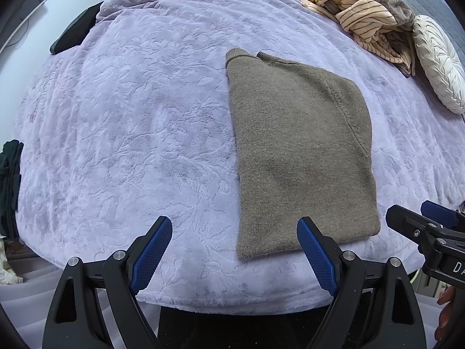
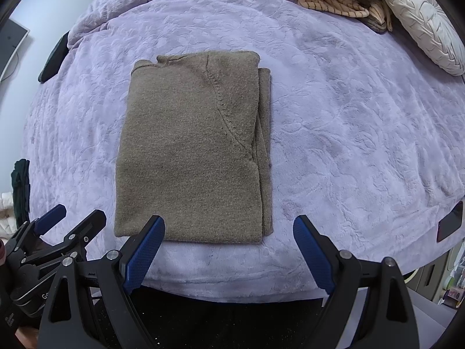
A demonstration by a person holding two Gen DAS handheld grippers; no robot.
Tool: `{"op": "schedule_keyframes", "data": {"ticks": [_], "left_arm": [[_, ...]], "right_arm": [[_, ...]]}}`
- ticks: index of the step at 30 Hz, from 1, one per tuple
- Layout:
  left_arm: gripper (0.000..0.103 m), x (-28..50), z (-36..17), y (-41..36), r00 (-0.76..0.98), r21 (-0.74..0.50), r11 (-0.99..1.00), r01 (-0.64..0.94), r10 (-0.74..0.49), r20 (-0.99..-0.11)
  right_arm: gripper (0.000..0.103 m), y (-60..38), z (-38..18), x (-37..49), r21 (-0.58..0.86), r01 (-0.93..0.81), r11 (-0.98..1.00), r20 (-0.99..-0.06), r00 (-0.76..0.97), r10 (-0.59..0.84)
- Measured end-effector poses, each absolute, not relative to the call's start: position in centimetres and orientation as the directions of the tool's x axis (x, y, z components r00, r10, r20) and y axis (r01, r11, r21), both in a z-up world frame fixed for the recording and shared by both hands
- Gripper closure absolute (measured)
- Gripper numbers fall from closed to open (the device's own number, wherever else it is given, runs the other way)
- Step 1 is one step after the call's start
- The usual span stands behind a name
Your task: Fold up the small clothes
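An olive-brown knit sweater (image 1: pixel 299 151) lies folded into a long rectangle on the lilac bedspread (image 1: pixel 130 122); it also shows in the right wrist view (image 2: pixel 189 151), with a sleeve edge sticking out along its right side. My left gripper (image 1: pixel 234 232) is open and empty, above the bed's near edge at the sweater's lower left corner. My right gripper (image 2: pixel 229 232) is open and empty, just short of the sweater's near hem. Each gripper shows at the edge of the other's view: the right one (image 1: pixel 418 221), the left one (image 2: pixel 66 218).
A heap of striped cream clothes (image 1: pixel 357 14) and a round white cushion (image 1: pixel 438 61) lie at the far right of the bed. A dark flat object (image 1: pixel 75 32) lies at the far left. Dark clothing (image 1: pixel 10 186) hangs at the left edge. A dark slab (image 2: pixel 450 221) sits at the right edge.
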State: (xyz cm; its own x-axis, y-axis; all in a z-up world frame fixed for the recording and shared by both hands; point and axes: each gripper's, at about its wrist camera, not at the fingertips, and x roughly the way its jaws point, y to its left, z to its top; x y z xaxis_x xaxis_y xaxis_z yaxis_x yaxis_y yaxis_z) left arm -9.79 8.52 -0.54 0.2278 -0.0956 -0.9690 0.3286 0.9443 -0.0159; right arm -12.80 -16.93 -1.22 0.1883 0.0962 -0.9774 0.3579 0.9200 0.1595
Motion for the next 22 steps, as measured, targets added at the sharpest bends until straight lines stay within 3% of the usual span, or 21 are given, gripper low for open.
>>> {"op": "schedule_keyframes", "data": {"ticks": [22], "left_arm": [[0.015,-9.96,0.16,8.3,0.273,-0.004,0.942,0.337,-0.102,-0.957]], "right_arm": [[0.011,-16.31,-1.2,-12.56,0.148,0.348,0.926,-0.98,0.18,0.088]]}}
